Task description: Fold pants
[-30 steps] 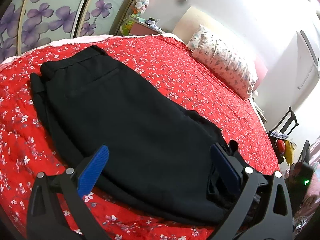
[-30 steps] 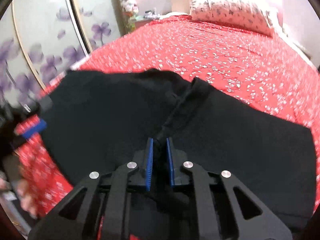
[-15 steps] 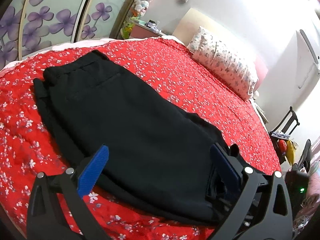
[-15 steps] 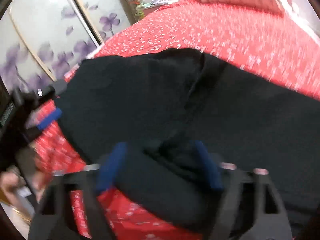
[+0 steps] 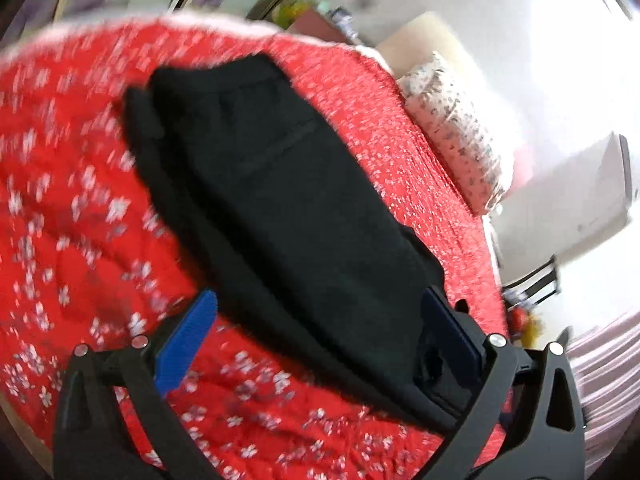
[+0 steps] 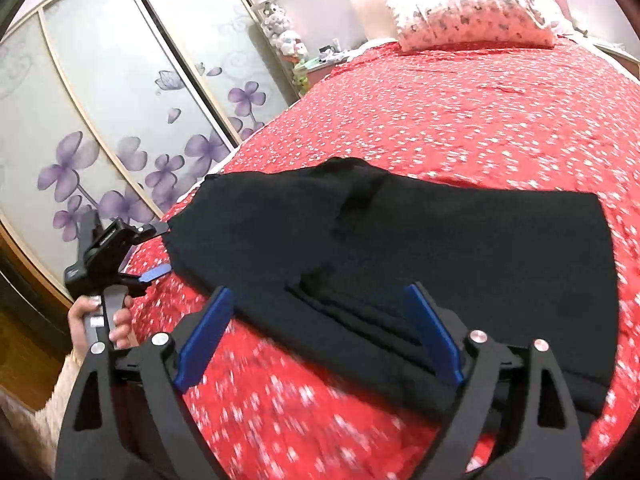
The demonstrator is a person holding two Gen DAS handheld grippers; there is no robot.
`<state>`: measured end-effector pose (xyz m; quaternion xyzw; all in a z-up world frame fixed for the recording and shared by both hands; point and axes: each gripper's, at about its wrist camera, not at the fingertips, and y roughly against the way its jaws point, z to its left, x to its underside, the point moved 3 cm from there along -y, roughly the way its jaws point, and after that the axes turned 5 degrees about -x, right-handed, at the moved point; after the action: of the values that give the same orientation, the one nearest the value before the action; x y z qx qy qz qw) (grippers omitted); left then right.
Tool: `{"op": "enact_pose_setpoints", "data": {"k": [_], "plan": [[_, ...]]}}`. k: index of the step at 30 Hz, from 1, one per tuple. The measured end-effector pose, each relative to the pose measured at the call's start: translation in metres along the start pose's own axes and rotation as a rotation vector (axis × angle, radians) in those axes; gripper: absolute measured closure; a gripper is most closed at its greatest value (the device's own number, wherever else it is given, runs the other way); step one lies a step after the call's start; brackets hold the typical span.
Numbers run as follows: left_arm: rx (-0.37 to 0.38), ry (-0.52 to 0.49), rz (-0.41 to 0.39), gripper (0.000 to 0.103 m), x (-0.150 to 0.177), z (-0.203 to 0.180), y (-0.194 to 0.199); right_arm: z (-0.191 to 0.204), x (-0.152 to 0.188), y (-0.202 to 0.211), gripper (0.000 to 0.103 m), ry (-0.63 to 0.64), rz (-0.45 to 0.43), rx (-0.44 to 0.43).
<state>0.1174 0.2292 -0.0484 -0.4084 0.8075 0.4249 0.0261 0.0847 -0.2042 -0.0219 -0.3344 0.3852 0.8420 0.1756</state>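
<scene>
We find the black pants (image 6: 460, 240) soft and limp near the bed (image 6: 480, 120) edge; we would pinch the layered hem. Our right gripper (image 6: 320, 336) has just been opening and stands wide, empty; our left gripper (image 5: 320, 336) gapes empty too.

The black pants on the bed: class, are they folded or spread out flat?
Folded. The black pants lie doubled on the red bedspread, with stacked layer edges showing near the open right gripper.

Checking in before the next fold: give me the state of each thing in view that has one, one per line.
black pants: lying folded on the bed, held by neither gripper
right gripper: open, jaws have just been opening, fabric edge between them but not pinched
left gripper: open, pants lie between its fingers, not gripped
red floral bedspread: spread over the bed
pillow: lying at the head of the bed
wardrobe sliding doors: closed
</scene>
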Motion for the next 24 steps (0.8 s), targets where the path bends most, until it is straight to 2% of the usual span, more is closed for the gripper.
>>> {"op": "enact_pose_setpoints", "data": {"k": [2,4,9,12,16,22,24], "plan": [[0.057,0.095,0.027,0.002,-0.009,0.015,-0.005,-0.007,0.003,0.009,0.013,-0.014,-0.034,-0.024],[0.107,0.144,0.032,0.002,-0.018,0.021,-0.007,-0.013,0.002,0.011,0.013,-0.043,-0.049,-0.053],[0.095,0.185,0.070,0.002,-0.031,0.031,-0.020,-0.010,0.002,0.014,0.013,-0.035,-0.038,-0.095],[0.112,0.186,0.050,0.003,-0.040,0.030,-0.019,-0.003,0.005,0.014,0.013,0.015,-0.027,-0.082],[0.137,0.140,0.013,0.003,-0.051,0.014,-0.016,-0.005,0.007,0.009,0.013,0.001,0.000,-0.091],[0.142,-0.098,-0.091,0.003,-0.047,-0.028,-0.009,-0.008,0.013,0.000,0.013,-0.018,0.044,-0.081],[0.113,-0.098,-0.076,0.003,-0.049,-0.025,-0.018,-0.009,0.014,-0.001,0.013,-0.020,0.052,-0.075]]}}
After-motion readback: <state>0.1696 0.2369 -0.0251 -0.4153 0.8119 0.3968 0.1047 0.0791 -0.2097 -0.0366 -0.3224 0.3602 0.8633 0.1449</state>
